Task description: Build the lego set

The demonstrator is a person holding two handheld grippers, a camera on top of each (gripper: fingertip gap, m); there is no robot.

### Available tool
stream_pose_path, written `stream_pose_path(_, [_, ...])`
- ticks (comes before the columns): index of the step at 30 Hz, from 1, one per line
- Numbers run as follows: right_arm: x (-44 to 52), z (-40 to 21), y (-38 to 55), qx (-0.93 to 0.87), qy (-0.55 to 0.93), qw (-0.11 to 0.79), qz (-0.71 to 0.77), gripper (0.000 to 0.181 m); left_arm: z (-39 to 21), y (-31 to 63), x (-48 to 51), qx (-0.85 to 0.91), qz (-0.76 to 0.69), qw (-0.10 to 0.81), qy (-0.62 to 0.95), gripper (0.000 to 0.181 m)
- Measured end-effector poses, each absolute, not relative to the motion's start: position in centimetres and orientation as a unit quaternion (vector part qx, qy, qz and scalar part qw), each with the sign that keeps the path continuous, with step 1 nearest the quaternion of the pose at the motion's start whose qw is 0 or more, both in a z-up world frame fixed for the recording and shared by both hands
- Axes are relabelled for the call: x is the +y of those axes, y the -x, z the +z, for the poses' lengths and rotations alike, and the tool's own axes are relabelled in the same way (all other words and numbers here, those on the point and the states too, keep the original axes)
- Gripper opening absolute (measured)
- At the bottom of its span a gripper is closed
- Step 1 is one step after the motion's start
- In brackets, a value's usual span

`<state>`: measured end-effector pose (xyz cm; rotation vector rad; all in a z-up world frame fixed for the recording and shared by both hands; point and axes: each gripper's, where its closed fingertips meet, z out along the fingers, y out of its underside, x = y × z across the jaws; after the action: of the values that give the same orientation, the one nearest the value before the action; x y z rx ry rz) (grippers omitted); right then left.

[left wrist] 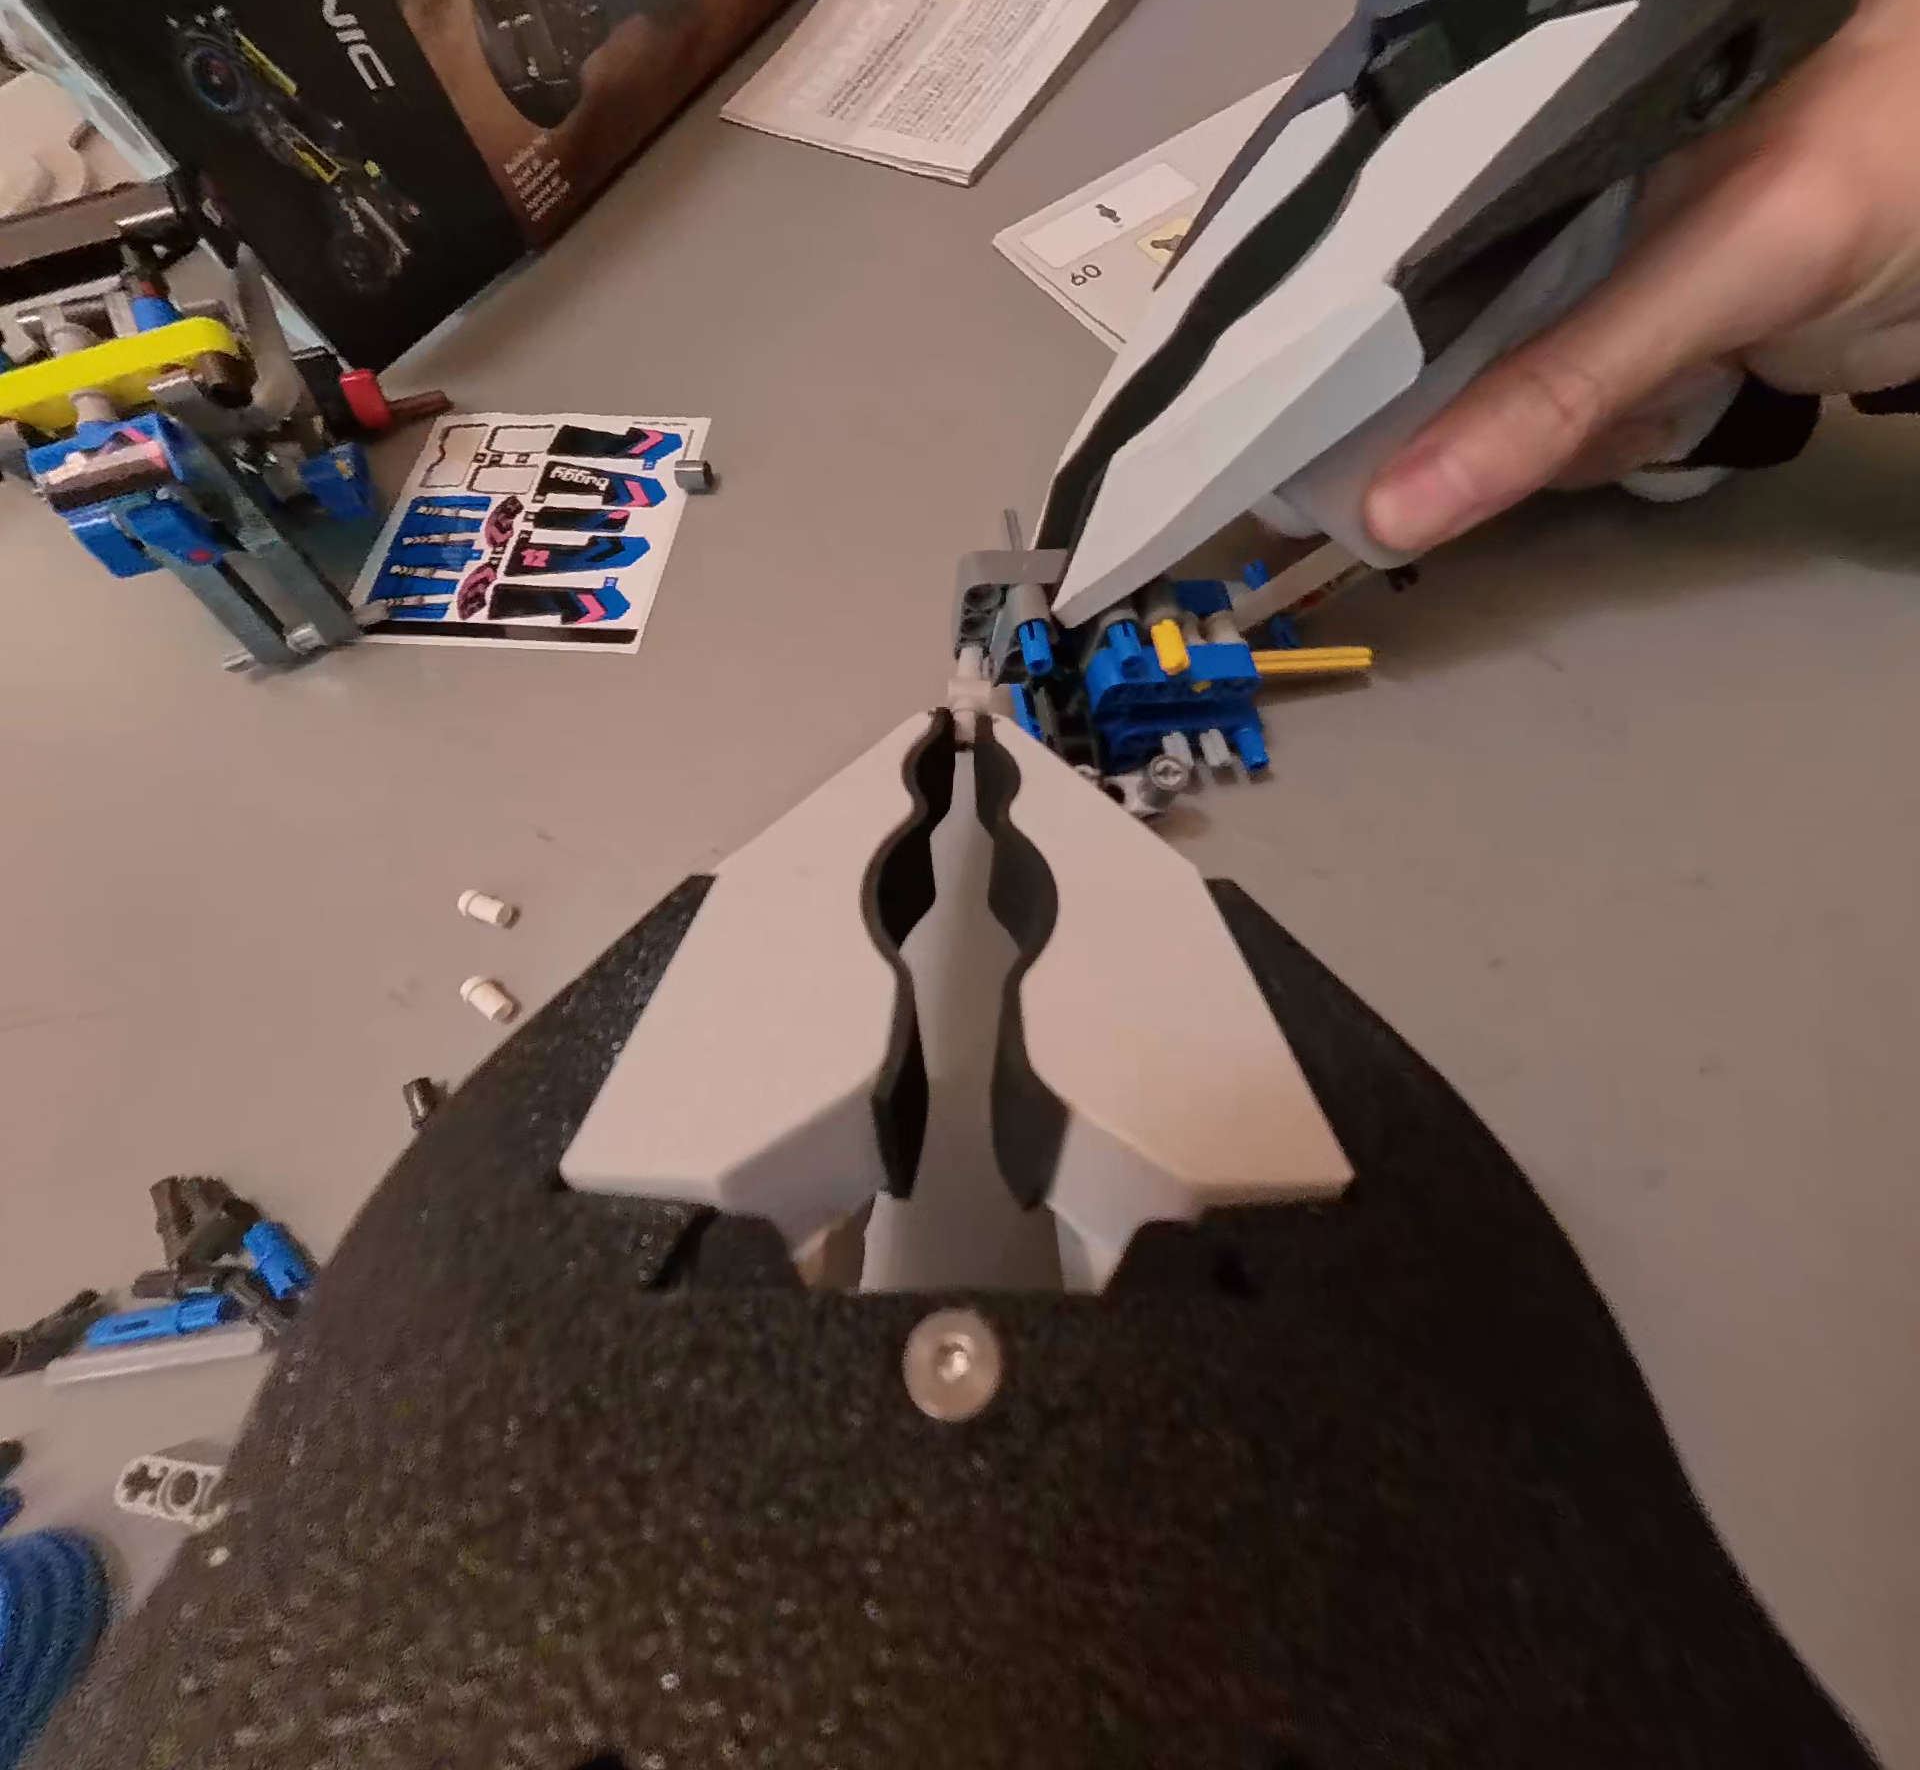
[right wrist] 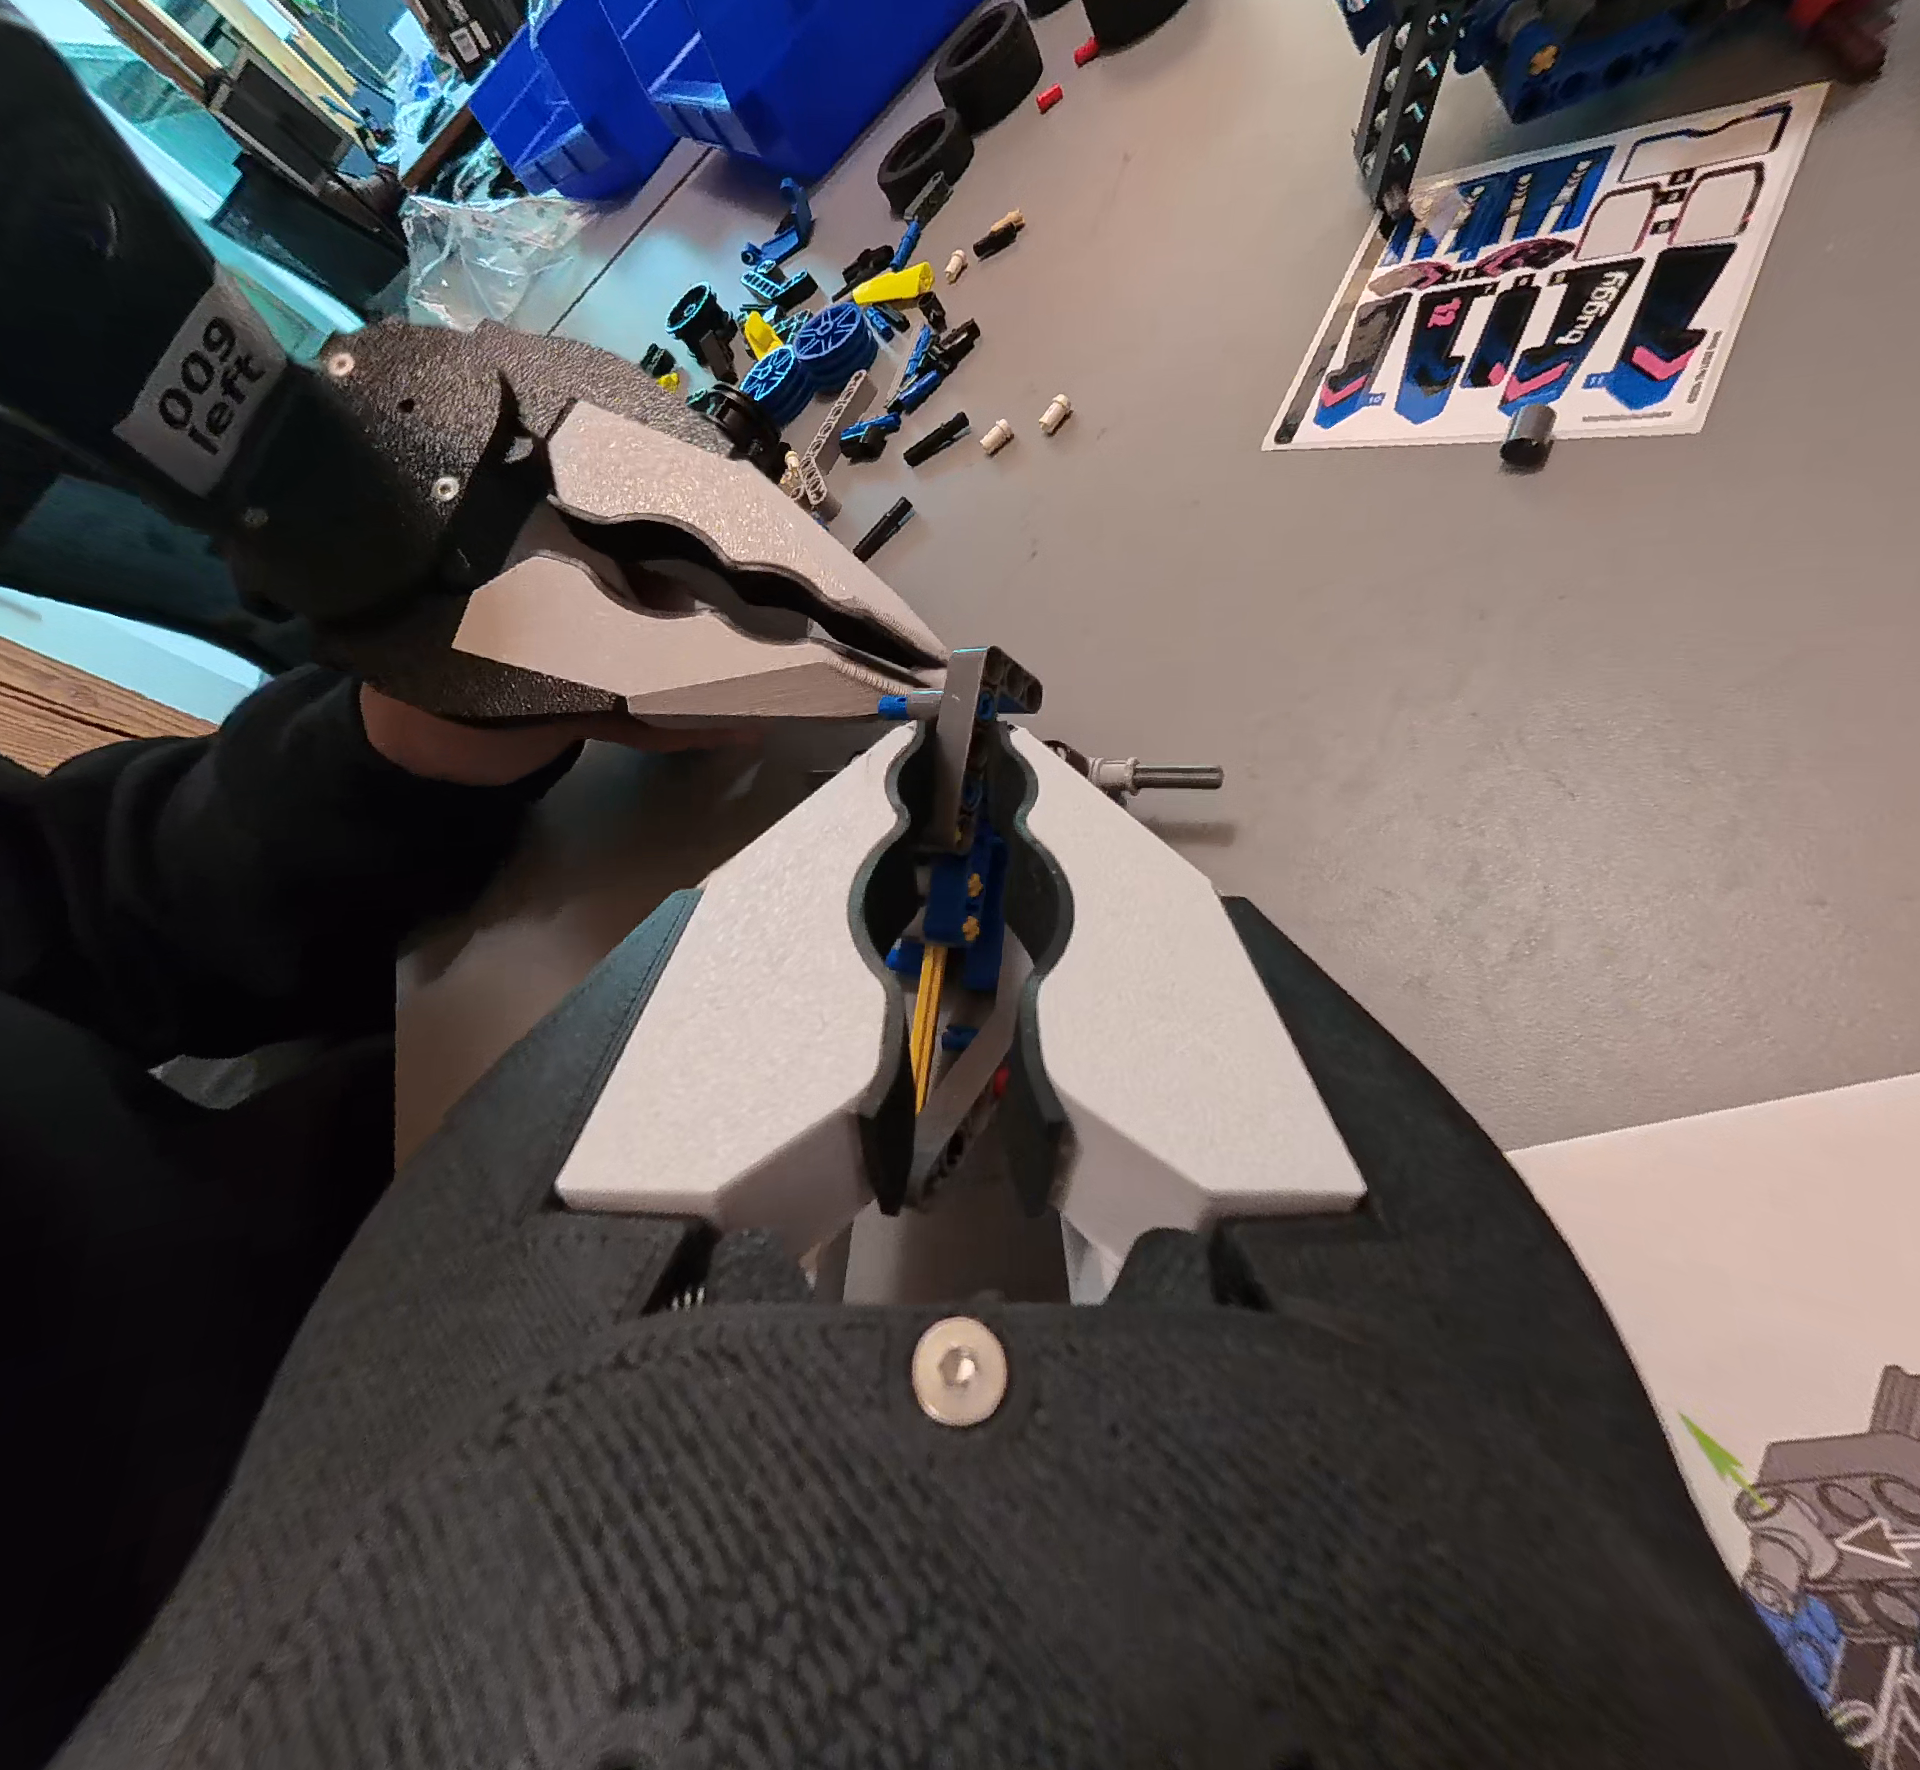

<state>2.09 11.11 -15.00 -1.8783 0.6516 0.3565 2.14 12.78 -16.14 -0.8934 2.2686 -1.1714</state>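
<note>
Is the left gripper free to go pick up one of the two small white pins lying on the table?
Probably not yet. The left gripper is shut on a small pale pin at the blue sub-assembly, so it must release first. The white pins lie in the open on the grey table, with nothing blocking the way.

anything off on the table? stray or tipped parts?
Nothing damaged. Loose bits lie apart from the main pile of parts: two white pins near the left gripper, and a grey sleeve at the sticker sheet's edge. The right gripper clamps the small assembly.
</note>
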Motion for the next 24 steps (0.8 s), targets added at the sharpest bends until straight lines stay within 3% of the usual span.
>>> stream_pose_path(6, [11.03,-14.97,-2.18,0.289,0.772,0.535,0.186,0.009,-15.92,-2.22,12.58,0.819,-0.423,0.233,0.311,0.001])
stream_pose_path(17, [10.97,-14.81,-2.01,0.297,0.75,0.538,0.244,0.009,-15.31,-2.51,12.29,0.832,-0.384,0.372,0.149,0.001])
stream_pose_path(24, [11.04,-14.73,-1.67,0.291,0.748,0.537,0.26,0.009,-15.48,-2.45,12.49,0.836,-0.388,0.378,0.088,0.001])
